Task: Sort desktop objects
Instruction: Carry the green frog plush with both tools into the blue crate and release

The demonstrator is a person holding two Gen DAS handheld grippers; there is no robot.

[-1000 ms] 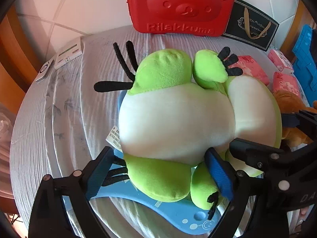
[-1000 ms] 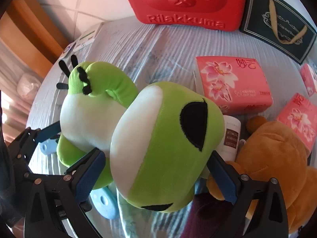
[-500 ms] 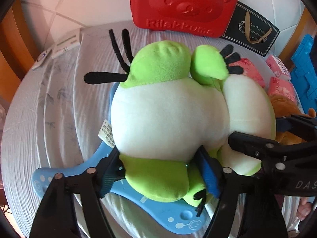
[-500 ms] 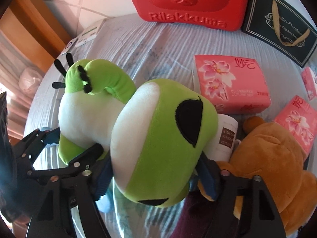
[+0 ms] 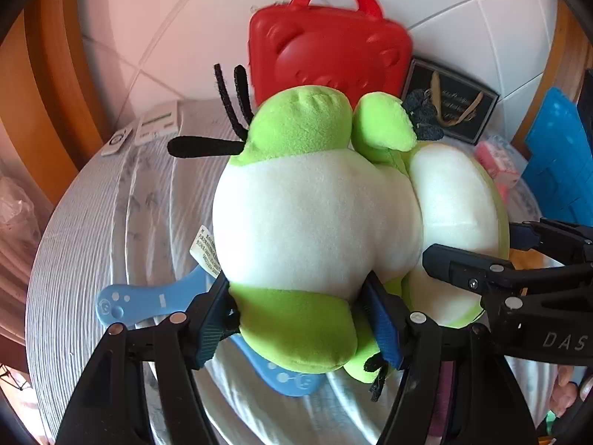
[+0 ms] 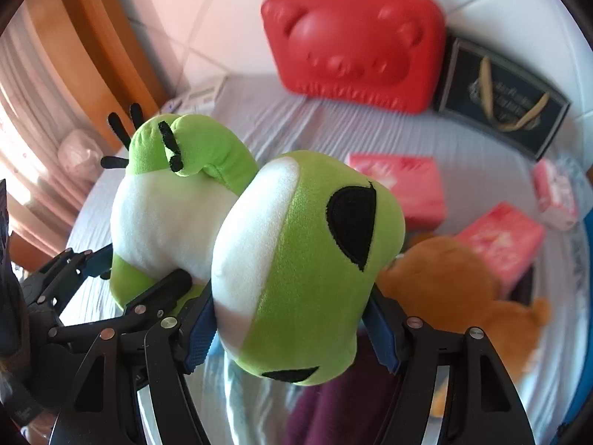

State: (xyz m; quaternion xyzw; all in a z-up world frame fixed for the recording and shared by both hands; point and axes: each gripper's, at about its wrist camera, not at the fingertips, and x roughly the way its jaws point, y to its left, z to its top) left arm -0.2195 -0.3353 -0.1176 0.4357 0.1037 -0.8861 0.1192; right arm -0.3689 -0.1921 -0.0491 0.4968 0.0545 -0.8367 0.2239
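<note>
A green and white frog plush [image 5: 315,222] fills both views and hangs above the grey tablecloth. My left gripper [image 5: 300,319] is shut on its lower body and green leg. My right gripper [image 6: 289,330] is shut on its head [image 6: 307,267], which has black eyes. The right gripper also shows at the right of the left wrist view [image 5: 519,263], and the left gripper at the lower left of the right wrist view [image 6: 85,289].
A red bear case [image 6: 352,40] and a black gift bag [image 6: 504,100] stand at the back wall. Pink tissue packs [image 6: 404,185], a brown plush [image 6: 459,289] and a purple thing [image 6: 344,404] lie at the right. A blue plastic piece [image 5: 148,300] lies under the frog. Remotes [image 5: 155,126] lie far left.
Both grippers closed on the frog plush and raised it off the table. The blue piece below is now uncovered, and the case's handle has come into view.
</note>
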